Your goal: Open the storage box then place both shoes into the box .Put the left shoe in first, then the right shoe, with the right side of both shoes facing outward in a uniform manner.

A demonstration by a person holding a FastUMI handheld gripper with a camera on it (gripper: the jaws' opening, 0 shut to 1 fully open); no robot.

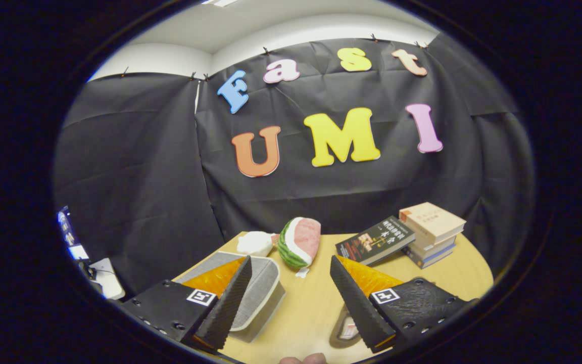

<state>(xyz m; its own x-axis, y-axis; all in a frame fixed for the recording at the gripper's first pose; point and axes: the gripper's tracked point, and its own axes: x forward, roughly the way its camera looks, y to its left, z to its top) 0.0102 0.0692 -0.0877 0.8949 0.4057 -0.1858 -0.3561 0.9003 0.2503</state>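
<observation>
My gripper (290, 259) is open above a round wooden table (316, 308), with nothing between its fingers. The grey fabric storage box (263, 290) with a pale rim lies low on the table's left side, partly behind my left finger (230, 298). Its grey top faces up and looks closed. A small dark-edged thing (346, 328) lies on the table just inside my right finger (359, 303), mostly hidden; I cannot tell whether it is a shoe.
A watermelon-slice plush (298, 241) and a white soft object (254, 243) sit beyond the fingers at the table's far edge. A dark book (376, 240) leans on a stack of books (432, 232) at the far right. A person's fingertips (303, 359) show below.
</observation>
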